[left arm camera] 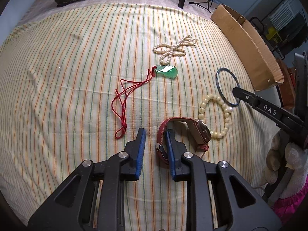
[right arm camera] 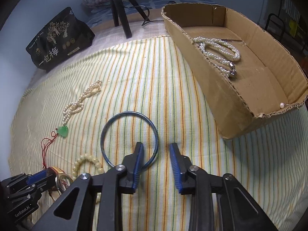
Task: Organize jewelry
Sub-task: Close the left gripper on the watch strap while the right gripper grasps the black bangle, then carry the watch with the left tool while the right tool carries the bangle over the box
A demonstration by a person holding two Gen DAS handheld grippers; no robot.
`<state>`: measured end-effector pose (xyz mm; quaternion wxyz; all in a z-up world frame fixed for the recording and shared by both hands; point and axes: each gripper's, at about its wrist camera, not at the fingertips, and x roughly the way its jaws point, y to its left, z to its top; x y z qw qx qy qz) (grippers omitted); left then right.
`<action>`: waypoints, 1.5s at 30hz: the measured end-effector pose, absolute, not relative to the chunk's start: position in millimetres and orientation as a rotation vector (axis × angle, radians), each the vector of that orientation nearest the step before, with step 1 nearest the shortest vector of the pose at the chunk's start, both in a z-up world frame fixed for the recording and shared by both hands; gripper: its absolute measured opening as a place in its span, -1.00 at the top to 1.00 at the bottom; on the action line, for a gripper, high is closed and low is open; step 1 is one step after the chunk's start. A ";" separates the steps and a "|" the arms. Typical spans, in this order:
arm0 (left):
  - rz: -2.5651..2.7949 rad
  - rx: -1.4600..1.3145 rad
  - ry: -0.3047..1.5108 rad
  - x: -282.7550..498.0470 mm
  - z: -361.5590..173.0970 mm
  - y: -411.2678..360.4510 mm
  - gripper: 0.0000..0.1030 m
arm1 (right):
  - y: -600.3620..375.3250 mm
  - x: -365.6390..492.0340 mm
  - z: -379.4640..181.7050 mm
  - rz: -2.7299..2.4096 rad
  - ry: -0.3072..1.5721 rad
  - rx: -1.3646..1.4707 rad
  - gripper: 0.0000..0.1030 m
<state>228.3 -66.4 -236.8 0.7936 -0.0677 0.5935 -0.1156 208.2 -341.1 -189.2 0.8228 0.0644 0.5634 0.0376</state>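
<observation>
On the striped cloth lie a red-strap watch (left arm camera: pixel 184 134), a cream bead bracelet (left arm camera: pixel 225 115), a blue bangle (right arm camera: pixel 130 138), a green jade pendant (left arm camera: pixel 167 71) on a red cord, and a small pearl strand (left arm camera: pixel 174 47). My left gripper (left arm camera: pixel 155 132) is open; its right finger sits inside the watch strap loop, its left finger outside. My right gripper (right arm camera: pixel 156 146) is open; its left finger is inside the bangle, the right finger outside, so the bangle's right rim lies between them. A pearl necklace (right arm camera: pixel 219 52) lies in the cardboard box (right arm camera: pixel 240 104).
A black snack bag (right arm camera: pixel 59 40) stands at the far left of the cloth. Dark tripod legs (right arm camera: pixel 123 19) and a cable are behind the cloth. A single pearl (right arm camera: pixel 282 105) rests at the box's near corner. Shelving stands at the right.
</observation>
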 end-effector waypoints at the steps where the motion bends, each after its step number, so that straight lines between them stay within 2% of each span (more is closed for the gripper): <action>1: -0.247 -0.141 1.275 228.9 -237.3 -67.3 0.66 | -341.8 208.1 -189.3 0.078 1.196 0.136 0.69; 4: -0.237 -0.135 1.273 229.0 -237.1 -68.1 0.76 | -346.4 208.2 -190.0 0.079 1.190 0.151 0.92; 7: -0.233 -0.129 1.270 229.9 -237.8 -71.2 0.87 | -350.5 208.4 -190.0 0.089 1.188 0.183 0.97; 9: -0.236 -0.126 1.267 230.3 -237.4 -72.6 0.92 | -354.9 208.3 -188.3 0.112 1.188 0.232 0.97; 20: -0.239 -0.155 1.224 220.6 -217.3 -62.9 0.92 | -355.3 201.4 -156.5 0.212 1.129 0.337 0.98; 45: -0.305 -0.210 1.094 221.5 -155.6 -93.6 0.93 | -361.1 200.3 -68.6 0.232 0.898 0.216 0.99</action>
